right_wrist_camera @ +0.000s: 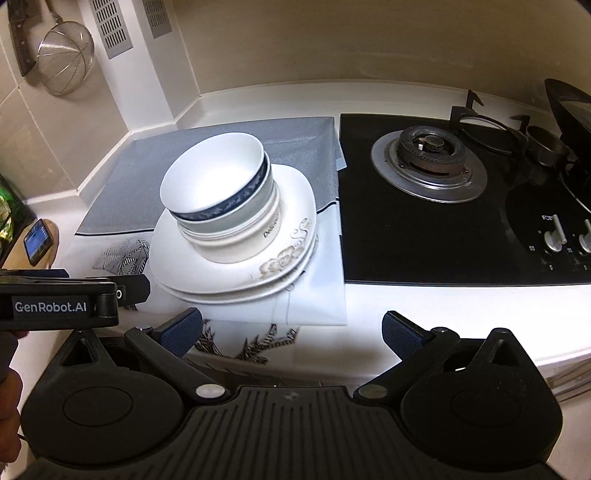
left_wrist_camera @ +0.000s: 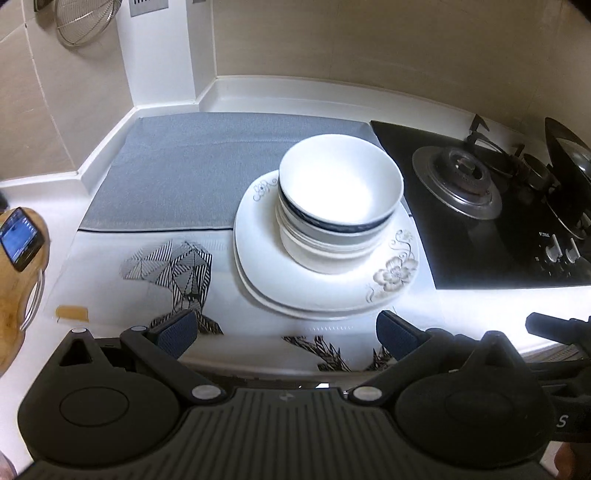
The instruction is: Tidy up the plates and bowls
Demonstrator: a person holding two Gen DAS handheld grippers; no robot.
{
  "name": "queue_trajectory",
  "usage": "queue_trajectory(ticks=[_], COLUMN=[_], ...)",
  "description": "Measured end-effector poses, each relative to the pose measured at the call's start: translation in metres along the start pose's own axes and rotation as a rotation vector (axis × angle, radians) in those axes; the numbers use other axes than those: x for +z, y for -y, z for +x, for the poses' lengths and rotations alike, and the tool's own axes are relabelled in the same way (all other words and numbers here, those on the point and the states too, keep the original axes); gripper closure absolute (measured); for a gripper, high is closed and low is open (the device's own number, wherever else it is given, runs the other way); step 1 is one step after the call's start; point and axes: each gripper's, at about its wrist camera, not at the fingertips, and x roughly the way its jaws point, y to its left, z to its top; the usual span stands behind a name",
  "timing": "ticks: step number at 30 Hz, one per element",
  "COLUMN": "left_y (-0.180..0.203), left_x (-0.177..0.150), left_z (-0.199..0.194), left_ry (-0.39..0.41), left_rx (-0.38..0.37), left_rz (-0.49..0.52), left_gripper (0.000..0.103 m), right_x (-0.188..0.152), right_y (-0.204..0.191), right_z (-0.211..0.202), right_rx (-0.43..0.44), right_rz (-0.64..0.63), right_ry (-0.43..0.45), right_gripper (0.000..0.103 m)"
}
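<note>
From my left wrist camera, I see my left tool point(left_wrist_camera: 286, 334) spread wide, with nothing between its two blue pads point(left_wrist_camera: 177, 332). It hangs over the near edge of the white tabletop point(left_wrist_camera: 480, 306). Just past it sits the stack of plates point(left_wrist_camera: 328, 291), white with a grey flower on the rim. On the plates stand the bowls point(left_wrist_camera: 340, 199), one inside the other. The top bowl is white with a dark blue band. The stack lies partly on a grey mat point(left_wrist_camera: 184, 173) and partly on a white sheet with black line drawings point(left_wrist_camera: 173, 266). To the right is the black stove point(left_wrist_camera: 480, 221) with a round burner. On the far left a phone point(left_wrist_camera: 20, 238) rests on a wooden board. A wire strainer point(left_wrist_camera: 86, 20) hangs on the wall.

From my right wrist camera, my right tool point(right_wrist_camera: 291, 332) is wide apart too and holds nothing. It hangs over the tabletop edge, and the plates point(right_wrist_camera: 236, 280) and bowls point(right_wrist_camera: 221, 192) are ahead and to its left. The lowest bowl has a word on its side that I cannot read fully. My left tool point(right_wrist_camera: 74, 295) shows at the left edge, close beside the plates but not touching them. The stove point(right_wrist_camera: 443, 229) fills the right side.
</note>
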Motion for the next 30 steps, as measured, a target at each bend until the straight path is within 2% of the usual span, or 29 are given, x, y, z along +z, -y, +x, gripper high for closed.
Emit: queue_trajectory(ticks=[15,30], left_y=[0.0103,0.0088], left_x=[-0.0051,-0.0018], left_z=[0.001,0.0023], left_ry=[-0.039,-0.027], left_rx=[0.059,0.077], left_rz=[-0.009,-0.006], left_gripper=[0.0,0.0], right_x=[-0.0042,0.0002], right_y=[0.0122,0.007], right_z=[-0.0058,-0.0004], right_rx=[0.008,0.017], right_rz=[-0.019,-0.028], right_ry=[0.014,0.011], right_gripper=[0.0,0.0])
